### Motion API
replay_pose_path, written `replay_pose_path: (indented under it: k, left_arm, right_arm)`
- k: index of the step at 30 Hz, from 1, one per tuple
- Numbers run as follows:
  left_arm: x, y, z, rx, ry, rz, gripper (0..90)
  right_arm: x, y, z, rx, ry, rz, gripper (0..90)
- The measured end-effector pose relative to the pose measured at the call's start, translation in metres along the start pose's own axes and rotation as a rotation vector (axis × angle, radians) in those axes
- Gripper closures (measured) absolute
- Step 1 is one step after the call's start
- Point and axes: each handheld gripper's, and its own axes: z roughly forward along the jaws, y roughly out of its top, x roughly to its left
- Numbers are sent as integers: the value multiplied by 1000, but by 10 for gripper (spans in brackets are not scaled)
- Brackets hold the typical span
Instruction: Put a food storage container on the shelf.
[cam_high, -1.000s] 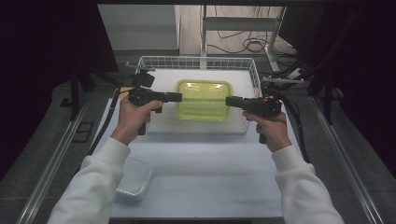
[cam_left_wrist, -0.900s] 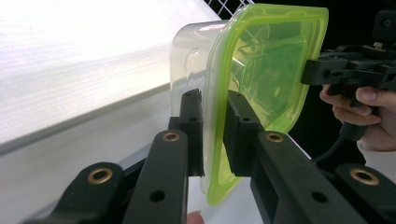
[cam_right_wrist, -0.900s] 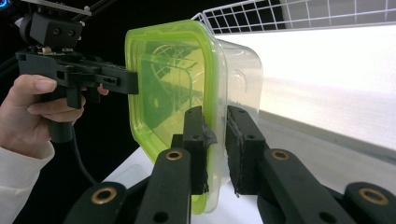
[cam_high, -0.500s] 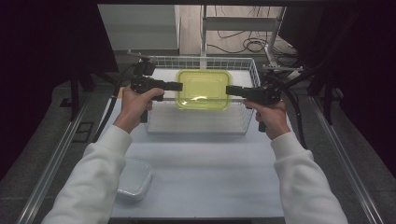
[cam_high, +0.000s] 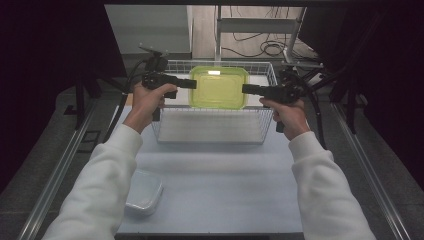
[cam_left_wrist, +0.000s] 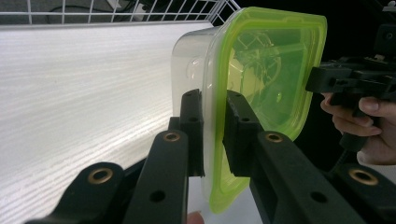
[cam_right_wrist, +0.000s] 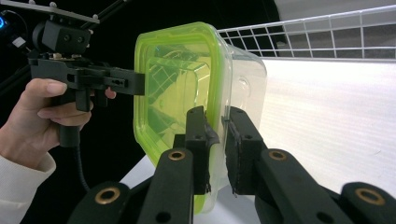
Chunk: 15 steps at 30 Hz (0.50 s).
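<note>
Both tools (cam_high: 192, 83) (cam_high: 245, 89) clamping green-lidded container (cam_high: 218, 87), wire basket (cam_high: 210, 131), white table (cam_high: 220, 190)

The container (cam_high: 218, 88) had a clear body and a translucent lime-green lid (cam_left_wrist: 261, 70). The wire basket (cam_high: 215, 120) was white, the bench (cam_high: 215, 190) pale grey-white, both grippers' bodies black, the sleeves (cam_high: 100, 185) white, and a second container (cam_high: 144, 192) clear.

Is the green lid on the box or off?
On. The green lid sits on the clear box; both grippers' fingers pinch its rim.
</note>
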Motion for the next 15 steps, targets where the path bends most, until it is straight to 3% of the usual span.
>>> replay_pose_path:
  k: [3,9,15]
  left_arm:
    - [5,4,2,5,-2,-8,794]
    - [18,9,10,3,-6,-63,793]
    - [27,12,16,11,3,-79,793]
  right_arm:
    - [-3,5,4,16,-5,16,797]
    - [-12,15,15,45,-18,41,798]
    - [-23,21,24,66,-25,49,798]
